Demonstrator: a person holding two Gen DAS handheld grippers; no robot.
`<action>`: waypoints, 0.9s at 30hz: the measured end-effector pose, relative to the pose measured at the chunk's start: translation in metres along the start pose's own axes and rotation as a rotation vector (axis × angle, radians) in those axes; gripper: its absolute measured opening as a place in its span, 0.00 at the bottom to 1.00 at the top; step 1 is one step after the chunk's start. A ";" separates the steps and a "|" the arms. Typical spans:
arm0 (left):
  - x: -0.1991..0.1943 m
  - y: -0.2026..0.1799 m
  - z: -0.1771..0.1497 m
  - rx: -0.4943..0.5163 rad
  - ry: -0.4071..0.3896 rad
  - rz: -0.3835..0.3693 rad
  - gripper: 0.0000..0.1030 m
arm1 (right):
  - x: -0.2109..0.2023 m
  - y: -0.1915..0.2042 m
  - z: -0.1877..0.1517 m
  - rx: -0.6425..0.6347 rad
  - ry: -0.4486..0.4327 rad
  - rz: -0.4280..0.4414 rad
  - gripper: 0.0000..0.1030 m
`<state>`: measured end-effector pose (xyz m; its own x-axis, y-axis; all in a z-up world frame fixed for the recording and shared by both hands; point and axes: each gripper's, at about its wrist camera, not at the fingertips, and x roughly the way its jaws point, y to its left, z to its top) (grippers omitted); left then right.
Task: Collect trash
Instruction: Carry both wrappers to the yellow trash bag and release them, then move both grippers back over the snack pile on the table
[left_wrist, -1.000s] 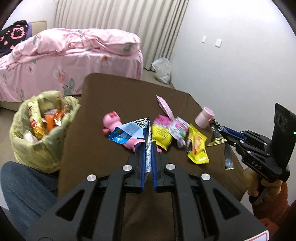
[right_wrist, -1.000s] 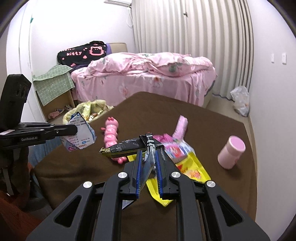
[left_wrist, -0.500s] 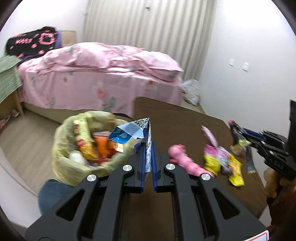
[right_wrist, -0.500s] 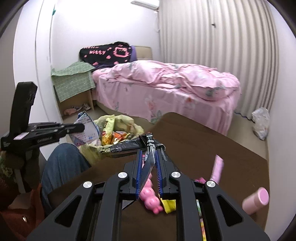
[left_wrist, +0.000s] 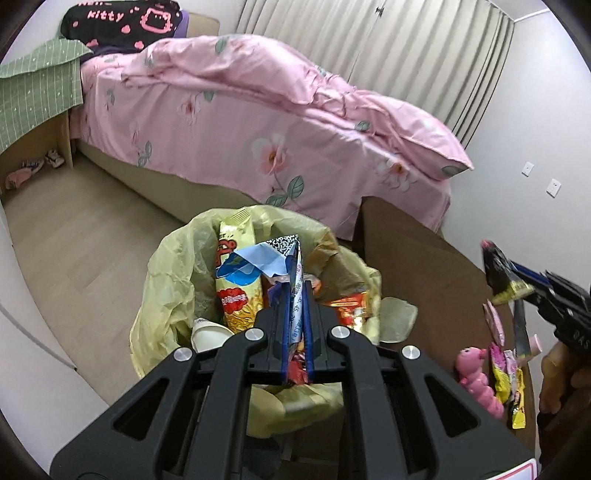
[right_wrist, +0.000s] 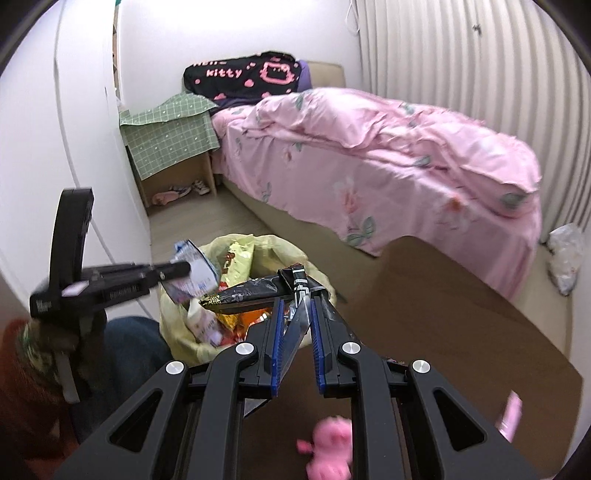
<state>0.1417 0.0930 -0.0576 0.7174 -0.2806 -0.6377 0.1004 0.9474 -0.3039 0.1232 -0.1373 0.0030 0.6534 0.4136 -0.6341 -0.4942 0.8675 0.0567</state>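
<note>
Two grippers each pinched litter: the left gripper (left_wrist: 296, 291) had its jaws clamped on a blue-and-white wrapper (left_wrist: 258, 258) over the yellow trash bag (left_wrist: 166, 280); the right gripper (right_wrist: 298, 306) was closed on a black wrapper (right_wrist: 251, 293) near the bag's rim, beside the brown table (right_wrist: 461, 314). Letting go too soon might have dropped the black wrapper outside; the bag looked nearly full, so pieces could have slid off.

Even indoor light, fisheye-warped, blurred edges

Trash bag (left_wrist: 166, 280) on floor left of table (left_wrist: 417, 266) — bed (left_wrist: 280, 122) behind both.
</note>
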 end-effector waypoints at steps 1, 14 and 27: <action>0.004 0.003 -0.001 -0.006 0.008 0.013 0.06 | 0.011 0.001 0.004 0.000 0.010 0.014 0.14; 0.022 0.028 -0.009 -0.099 0.012 -0.053 0.18 | 0.119 0.006 0.033 0.057 0.123 0.140 0.18; 0.010 0.037 -0.009 -0.167 -0.048 -0.035 0.49 | 0.084 -0.021 0.018 0.129 0.112 0.090 0.35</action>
<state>0.1463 0.1240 -0.0810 0.7482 -0.3017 -0.5909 0.0130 0.8971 -0.4416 0.1987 -0.1154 -0.0378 0.5383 0.4638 -0.7036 -0.4651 0.8598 0.2110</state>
